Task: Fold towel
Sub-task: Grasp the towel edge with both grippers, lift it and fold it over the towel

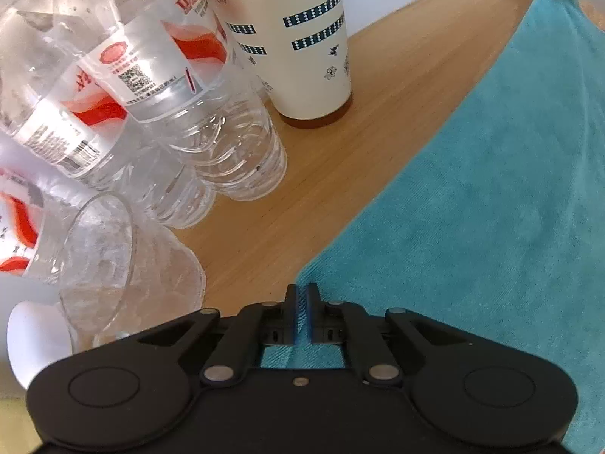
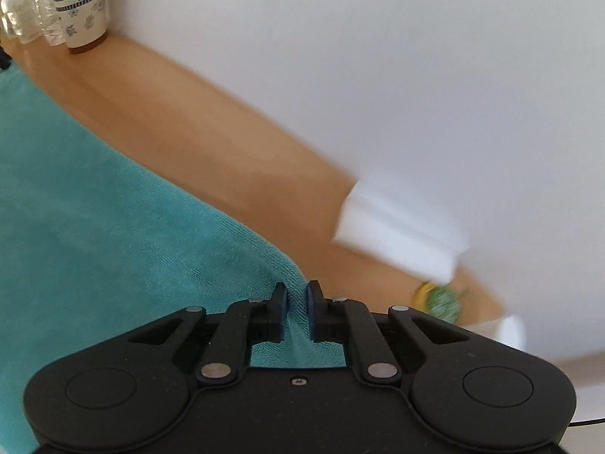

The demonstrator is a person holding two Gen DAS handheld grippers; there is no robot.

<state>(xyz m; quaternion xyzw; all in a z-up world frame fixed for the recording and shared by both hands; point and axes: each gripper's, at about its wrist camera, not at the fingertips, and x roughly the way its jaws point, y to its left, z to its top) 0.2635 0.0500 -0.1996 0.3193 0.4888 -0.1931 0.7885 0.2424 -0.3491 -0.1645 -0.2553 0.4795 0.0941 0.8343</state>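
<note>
A: Where was the towel?

B: The teal towel (image 1: 491, 196) lay on the wooden table (image 1: 302, 174). Each gripper pinched 1 corner of it.

A: Were the grippers tight?

B: Yes. The left gripper (image 1: 301, 295) was squeezed on a corner, with cloth between its fingers. The right gripper (image 2: 297, 297) was squeezed on another corner.

A: What stood close by?

B: Clear water bottles (image 1: 196, 106), a plastic cup (image 1: 124, 265) on its side and a cream flask (image 1: 306, 38) stood left of the towel. A blurry white box (image 2: 397, 234) sat by the wall (image 2: 378, 56).
</note>
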